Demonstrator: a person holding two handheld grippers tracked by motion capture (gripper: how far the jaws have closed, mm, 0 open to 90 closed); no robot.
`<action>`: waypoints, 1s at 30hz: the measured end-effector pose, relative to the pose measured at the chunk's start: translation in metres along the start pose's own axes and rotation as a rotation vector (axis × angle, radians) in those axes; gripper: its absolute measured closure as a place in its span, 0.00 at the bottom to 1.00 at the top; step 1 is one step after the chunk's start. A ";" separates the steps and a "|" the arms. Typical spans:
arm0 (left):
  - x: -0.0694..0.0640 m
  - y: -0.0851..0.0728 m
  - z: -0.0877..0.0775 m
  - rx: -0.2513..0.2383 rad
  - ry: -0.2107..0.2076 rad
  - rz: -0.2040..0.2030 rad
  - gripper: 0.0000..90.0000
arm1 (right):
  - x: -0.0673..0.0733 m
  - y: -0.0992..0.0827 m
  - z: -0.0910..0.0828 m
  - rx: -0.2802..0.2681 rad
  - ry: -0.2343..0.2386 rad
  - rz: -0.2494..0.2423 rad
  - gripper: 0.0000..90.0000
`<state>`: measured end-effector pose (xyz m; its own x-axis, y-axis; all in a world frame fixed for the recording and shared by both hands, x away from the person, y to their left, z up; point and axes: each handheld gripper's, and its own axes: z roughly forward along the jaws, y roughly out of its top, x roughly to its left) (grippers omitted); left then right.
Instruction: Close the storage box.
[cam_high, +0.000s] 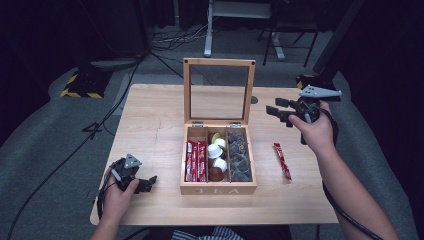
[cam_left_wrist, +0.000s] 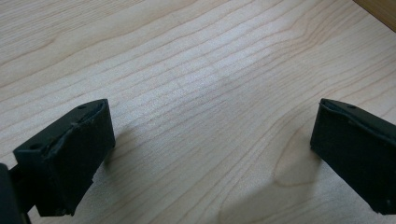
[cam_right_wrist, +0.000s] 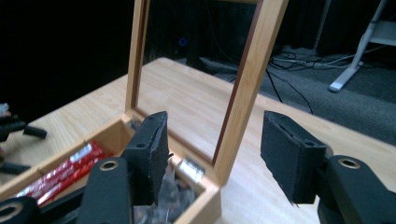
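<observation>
A wooden tea box (cam_high: 218, 189) stands mid-table with its glass-paned lid (cam_high: 218, 90) upright. Its left compartment holds red sachets (cam_high: 196, 160), the middle one white and brown capsules (cam_high: 217, 159), the right one dark tea bags (cam_high: 238, 157). A loose red sachet (cam_high: 282, 160) lies on the table to the box's right. My right gripper (cam_high: 278, 111) hovers open beside the lid's right edge, and in the right gripper view its fingers (cam_right_wrist: 152, 149) straddle the lid's frame (cam_right_wrist: 245, 88). My left gripper (cam_high: 144, 184) rests open near the front left of the table (cam_left_wrist: 196, 84), empty.
Behind the table, cables (cam_high: 175, 42) and metal stand legs (cam_high: 210, 30) lie on the grey floor. A black-and-yellow striped base (cam_high: 82, 82) sits at the back left. Bare tabletop (cam_high: 150, 120) stretches left of the box.
</observation>
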<state>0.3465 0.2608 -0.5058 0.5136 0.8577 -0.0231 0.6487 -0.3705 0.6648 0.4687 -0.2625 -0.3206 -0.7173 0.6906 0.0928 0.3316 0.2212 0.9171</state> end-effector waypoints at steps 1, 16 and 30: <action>0.000 0.000 0.000 -0.001 0.001 0.000 0.00 | -0.001 0.003 0.002 -0.002 0.001 -0.001 0.47; -0.002 0.000 0.000 -0.003 0.017 -0.019 0.00 | -0.026 0.037 0.058 -0.023 -0.015 0.008 0.47; -0.002 0.000 0.000 -0.002 0.017 -0.016 0.00 | -0.039 0.035 0.108 0.027 -0.042 0.046 0.48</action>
<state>0.3456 0.2594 -0.5059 0.4939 0.8693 -0.0213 0.6555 -0.3561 0.6660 0.5748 -0.2073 -0.3338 -0.6744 0.7288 0.1180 0.3808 0.2064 0.9013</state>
